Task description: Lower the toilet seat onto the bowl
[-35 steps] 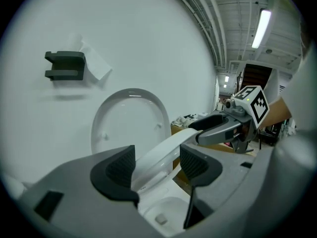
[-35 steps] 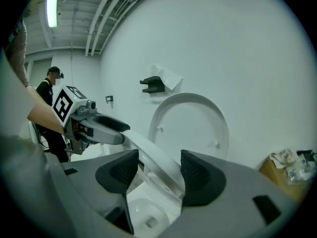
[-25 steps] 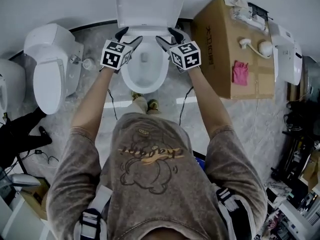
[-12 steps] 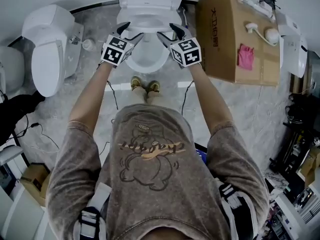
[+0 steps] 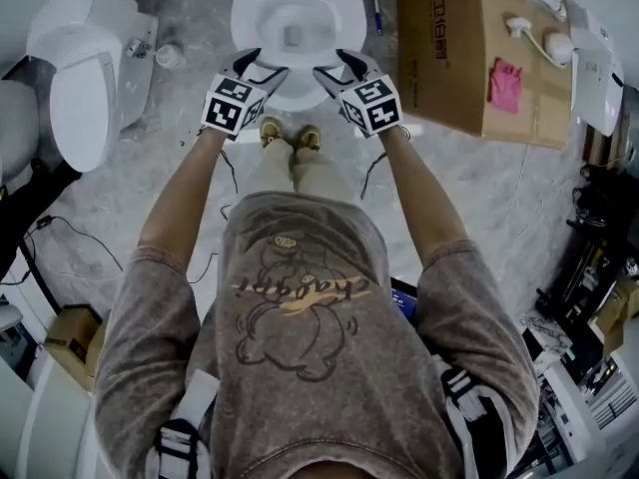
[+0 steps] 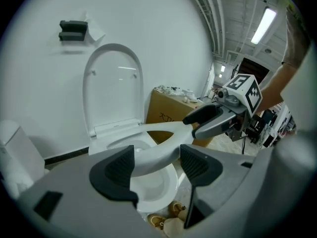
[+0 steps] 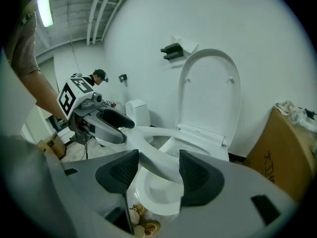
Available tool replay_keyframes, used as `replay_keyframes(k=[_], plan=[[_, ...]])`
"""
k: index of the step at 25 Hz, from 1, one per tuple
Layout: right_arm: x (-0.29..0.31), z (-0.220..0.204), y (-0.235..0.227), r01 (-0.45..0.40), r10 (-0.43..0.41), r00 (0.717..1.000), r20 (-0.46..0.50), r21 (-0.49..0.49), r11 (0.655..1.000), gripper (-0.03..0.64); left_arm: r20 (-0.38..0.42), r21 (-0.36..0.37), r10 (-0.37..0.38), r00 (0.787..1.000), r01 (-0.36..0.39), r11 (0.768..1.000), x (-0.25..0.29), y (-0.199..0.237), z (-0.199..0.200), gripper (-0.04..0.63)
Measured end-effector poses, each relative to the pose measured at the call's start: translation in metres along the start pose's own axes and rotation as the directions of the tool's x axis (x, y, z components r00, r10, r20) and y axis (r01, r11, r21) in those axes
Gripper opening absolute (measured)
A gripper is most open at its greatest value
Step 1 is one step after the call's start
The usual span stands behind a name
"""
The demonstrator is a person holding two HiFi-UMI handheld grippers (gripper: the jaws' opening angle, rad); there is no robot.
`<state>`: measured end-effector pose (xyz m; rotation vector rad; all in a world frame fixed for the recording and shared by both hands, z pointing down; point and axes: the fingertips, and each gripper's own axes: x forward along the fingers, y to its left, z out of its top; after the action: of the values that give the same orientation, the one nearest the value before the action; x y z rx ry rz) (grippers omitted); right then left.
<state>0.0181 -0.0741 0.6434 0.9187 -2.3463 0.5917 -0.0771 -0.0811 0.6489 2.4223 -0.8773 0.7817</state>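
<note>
Both tongs have come down and toward the person since a second ago, bringing the toilet seat (image 6: 166,128) away from the upright lid (image 6: 113,88) and most of the way to the bowl (image 6: 158,187). The left tongs (image 6: 156,165) are clamped on the front left of the seat ring, and the right tongs (image 7: 158,170) are clamped on its front right; each pair of pads presses the white rim from either side. From the head view the left tongs (image 5: 262,68) and the right tongs (image 5: 332,68) sit just beside each other over the front of the bowl. The job looks well advanced but not finished: both gripper views show the seat (image 7: 153,155) tilted, hinged at the back and with its front lifted clear of the bowl (image 7: 158,197), so the last part of the descent and the release remain. The lid (image 7: 210,90) stands against the white wall. The toilet sits at the far edge of a grey, marbled floor (image 5: 140,198), with the person's shoes (image 5: 290,138) just in front of it. A second toilet (image 5: 85,78) stands toward the floor's far left corner, and a large cardboard box (image 5: 449,48) with a pink cloth (image 5: 504,83) on it stands at the far right. Thin cables trail across the floor, and clutter lines its left and right edges.
</note>
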Motion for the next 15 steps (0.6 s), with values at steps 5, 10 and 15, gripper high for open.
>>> replay_keyframes(k=[5, 10, 15], plan=[[0.016, -0.059, 0.019, -0.013, 0.017, 0.997, -0.074, 0.047, 0.999, 0.264, -0.088, -0.028, -0.013, 0.996, 0.011, 1.0, 0.016, -0.015, -0.062, 0.293], [0.045, -0.121, 0.03, -0.032, 0.045, 0.987, -0.152, 0.09, 0.995, 0.264, -0.147, -0.089, -0.022, 0.989, 0.009, 0.996, 0.042, -0.02, -0.126, 0.293], [0.08, -0.18, 0.032, -0.028, 0.053, 0.977, -0.205, 0.124, 0.992, 0.264, -0.191, -0.14, -0.026, 0.981, -0.001, 0.99, 0.076, -0.017, -0.185, 0.293]])
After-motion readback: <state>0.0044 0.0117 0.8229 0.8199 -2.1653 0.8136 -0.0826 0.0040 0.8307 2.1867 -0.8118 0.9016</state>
